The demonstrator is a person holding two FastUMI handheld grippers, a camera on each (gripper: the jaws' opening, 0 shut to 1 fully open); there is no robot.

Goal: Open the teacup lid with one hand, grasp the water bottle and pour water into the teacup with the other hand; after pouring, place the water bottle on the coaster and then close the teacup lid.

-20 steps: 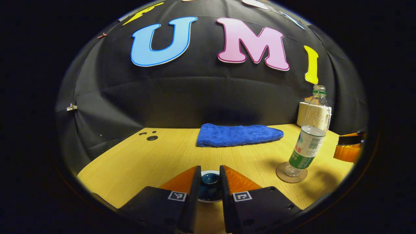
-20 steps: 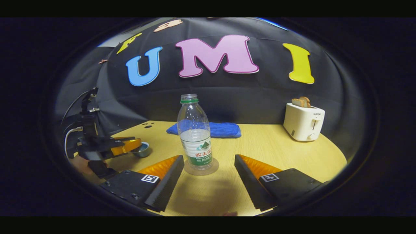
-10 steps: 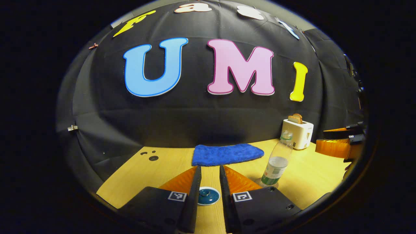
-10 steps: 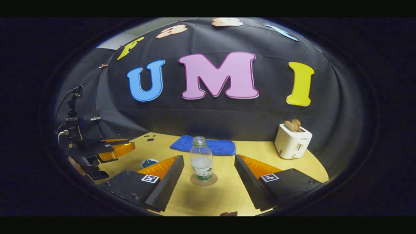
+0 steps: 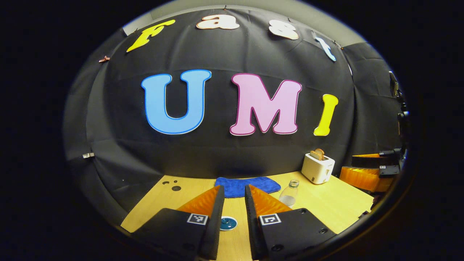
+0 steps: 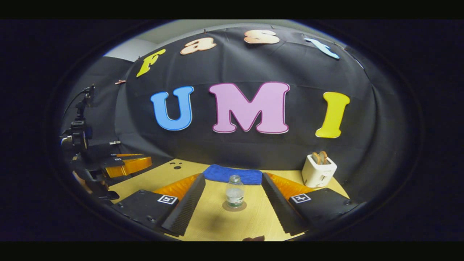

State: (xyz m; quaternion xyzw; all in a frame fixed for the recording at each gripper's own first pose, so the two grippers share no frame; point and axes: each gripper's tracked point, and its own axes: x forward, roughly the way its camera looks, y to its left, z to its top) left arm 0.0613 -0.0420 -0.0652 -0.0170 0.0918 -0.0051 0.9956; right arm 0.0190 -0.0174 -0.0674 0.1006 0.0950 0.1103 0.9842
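A: Where is the bottle (image 6: 235, 195)?

B: It stands upright on the round coaster (image 6: 234, 206), on the wooden table (image 6: 217, 221). In the right gripper view it is between the two fingers of the right gripper (image 6: 233, 203) but farther away, and they do not touch it. These fingers are wide apart.

A: And the teacup?

B: In the left gripper view I see the blue lid (image 5: 227, 223) on the table, low between the fingers of the left gripper (image 5: 233, 203). The fingers are close together with a narrow gap, and they hold nothing. I cannot see the cup under the lid.

A: What is behind?

B: A blue cloth (image 6: 232, 174) lies near the wall, and a white toaster (image 6: 319, 171) with bread stands to the right of it.
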